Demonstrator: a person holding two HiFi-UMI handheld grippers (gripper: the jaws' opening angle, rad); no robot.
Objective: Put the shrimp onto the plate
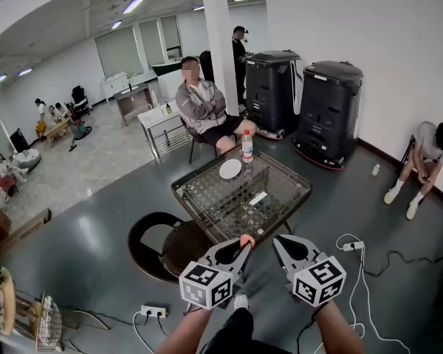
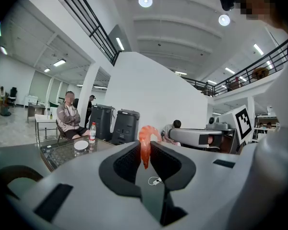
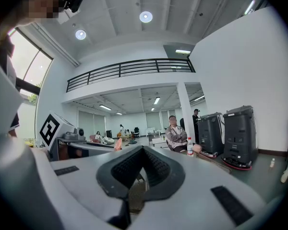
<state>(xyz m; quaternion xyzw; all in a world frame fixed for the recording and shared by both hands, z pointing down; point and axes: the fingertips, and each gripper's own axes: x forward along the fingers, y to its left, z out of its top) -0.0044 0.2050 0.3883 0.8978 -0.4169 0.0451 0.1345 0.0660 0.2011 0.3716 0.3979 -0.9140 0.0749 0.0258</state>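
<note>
An orange shrimp (image 2: 145, 147) is pinched between the jaws of my left gripper (image 1: 245, 246), its curled end sticking up above the tips (image 1: 246, 240). I hold it in the air just short of the near edge of the glass table (image 1: 207, 209). A small white plate (image 1: 230, 169) lies on the far side of that table, seen small in the left gripper view (image 2: 80, 145). My right gripper (image 1: 279, 245) hangs beside the left one, shut with nothing in it (image 3: 143, 153). The shrimp shows from the right gripper view too (image 3: 117, 143).
A water bottle (image 1: 246, 147) stands right beside the plate, and a white card (image 1: 258, 198) lies mid-table. A dark round chair (image 1: 162, 245) sits at the table's near left corner. A seated person (image 1: 204, 109) is behind the table. Cables and power strips (image 1: 352, 246) lie on the floor.
</note>
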